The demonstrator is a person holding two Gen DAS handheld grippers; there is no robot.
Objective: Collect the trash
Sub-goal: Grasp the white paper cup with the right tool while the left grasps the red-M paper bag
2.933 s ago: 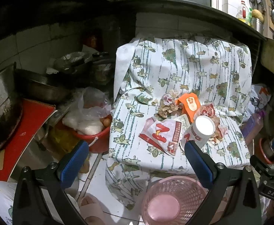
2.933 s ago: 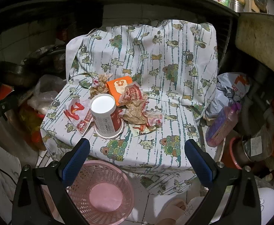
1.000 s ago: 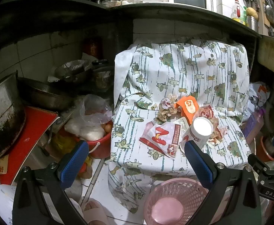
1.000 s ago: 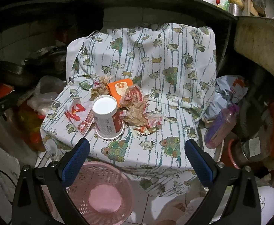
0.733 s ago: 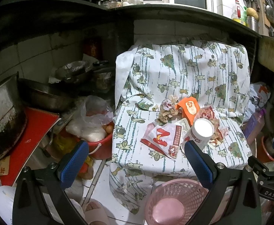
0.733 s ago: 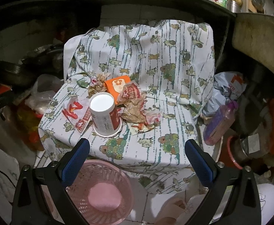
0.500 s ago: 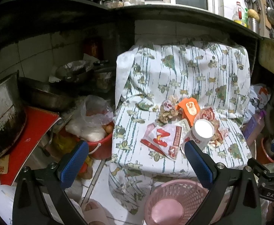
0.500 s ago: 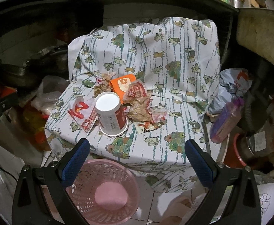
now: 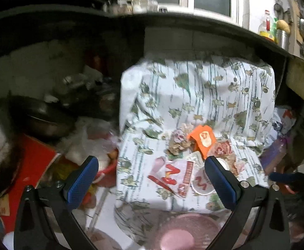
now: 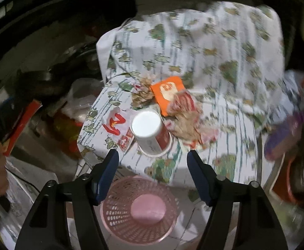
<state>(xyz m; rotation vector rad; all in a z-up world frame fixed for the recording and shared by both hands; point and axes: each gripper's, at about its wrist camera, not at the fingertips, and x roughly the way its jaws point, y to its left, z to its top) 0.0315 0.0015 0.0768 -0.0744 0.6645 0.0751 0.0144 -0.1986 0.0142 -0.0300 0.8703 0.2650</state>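
Two views to call, left wrist first. My left gripper (image 9: 150, 174) hangs back with jaws wide and empty, as it was a second ago. Ahead sits the cloth-covered seat (image 9: 193, 95) with the trash on it: white wrapper (image 9: 172, 177) in the middle, orange packet (image 9: 204, 140) beyond it, pink basket (image 9: 181, 229) on the floor at the near edge.

Right wrist now. Big change here: my right gripper (image 10: 153, 165) has swung in over the near edge of the seat, and its jaws have narrowed, though they grip nothing. The upside-down paper cup (image 10: 149, 131) stands just beyond them, the crumpled wrappers (image 10: 185, 116) to its right. I reckon the cup goes first, then drops into the basket (image 10: 139, 208) below.
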